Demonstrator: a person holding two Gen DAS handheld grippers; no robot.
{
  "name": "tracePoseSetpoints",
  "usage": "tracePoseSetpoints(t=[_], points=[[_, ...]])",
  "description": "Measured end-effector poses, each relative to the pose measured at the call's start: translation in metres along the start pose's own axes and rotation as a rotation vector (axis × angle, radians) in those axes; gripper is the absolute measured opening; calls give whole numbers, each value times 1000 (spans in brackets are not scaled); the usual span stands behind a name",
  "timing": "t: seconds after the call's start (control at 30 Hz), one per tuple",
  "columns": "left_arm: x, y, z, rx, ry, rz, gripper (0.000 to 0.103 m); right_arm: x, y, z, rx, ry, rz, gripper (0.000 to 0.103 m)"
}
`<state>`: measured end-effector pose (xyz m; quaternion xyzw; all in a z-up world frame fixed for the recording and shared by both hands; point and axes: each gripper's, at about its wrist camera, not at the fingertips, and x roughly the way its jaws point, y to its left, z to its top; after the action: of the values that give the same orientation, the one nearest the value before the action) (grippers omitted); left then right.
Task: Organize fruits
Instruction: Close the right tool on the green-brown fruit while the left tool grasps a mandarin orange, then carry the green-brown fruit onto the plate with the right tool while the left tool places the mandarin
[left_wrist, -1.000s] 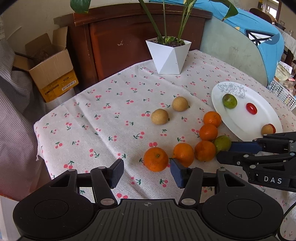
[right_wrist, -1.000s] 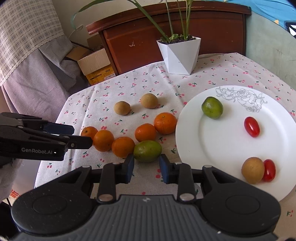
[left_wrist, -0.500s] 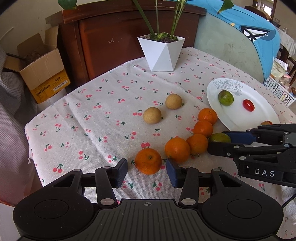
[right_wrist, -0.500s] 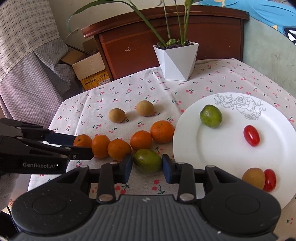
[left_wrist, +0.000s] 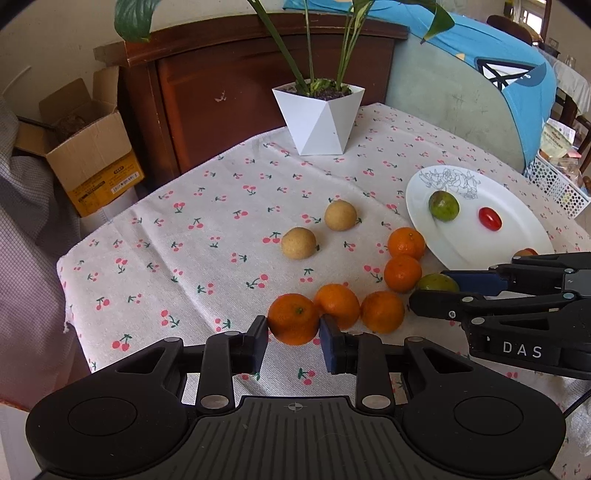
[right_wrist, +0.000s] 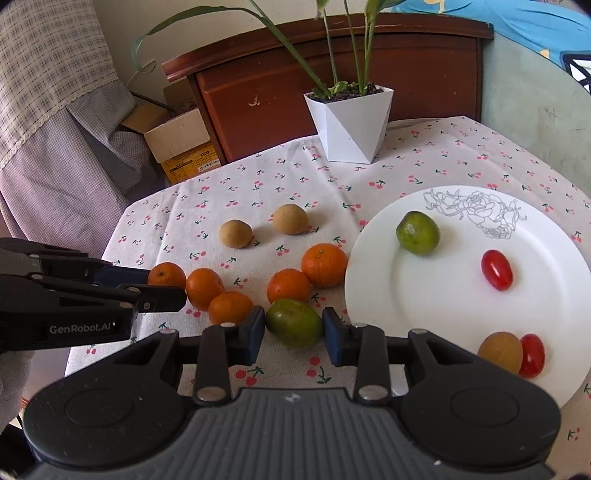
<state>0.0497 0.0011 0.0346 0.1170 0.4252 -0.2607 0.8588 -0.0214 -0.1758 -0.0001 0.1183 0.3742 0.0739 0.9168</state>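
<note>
Fruits are mostly loose on the worktop (left_wrist: 207, 236): 1 orange (left_wrist: 293, 319) is bracketed by the left tongs (left_wrist: 293, 338), 1 green fruit (right_wrist: 293, 328) by the right tongs (right_wrist: 293, 332). Both tongs are parted, pads apparently not yet clamped, presumably for transfer to the plate (right_wrist: 424, 295).

Your left hand-held gripper (left_wrist: 293, 338): matte black plastic body, ribbed grey centre panel with a small crosshair mark, two round recessed discs, silver screw heads on the finger links, dark blue rectangular pads (left_wrist: 330, 345). Its side reads "GenRobot.AI" in white lettering.

Your right hand-held gripper (right_wrist: 293, 336): same black build, dust-speckled, same blue pads (right_wrist: 332, 341). Its side reads "DAS" in white, with a thin black cable (left_wrist: 576, 402) trailing below.
</note>
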Motion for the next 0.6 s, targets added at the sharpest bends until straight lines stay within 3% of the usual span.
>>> tracePoseSetpoints(t=[0.3,0.6], points=[[-14,-15,19,-11,-60,-22,28,-20,-10,14,46,-57,14,34],[-21,-52,43,-15,-125,-118,28,-46,-52,39,148,-140,-46,34]])
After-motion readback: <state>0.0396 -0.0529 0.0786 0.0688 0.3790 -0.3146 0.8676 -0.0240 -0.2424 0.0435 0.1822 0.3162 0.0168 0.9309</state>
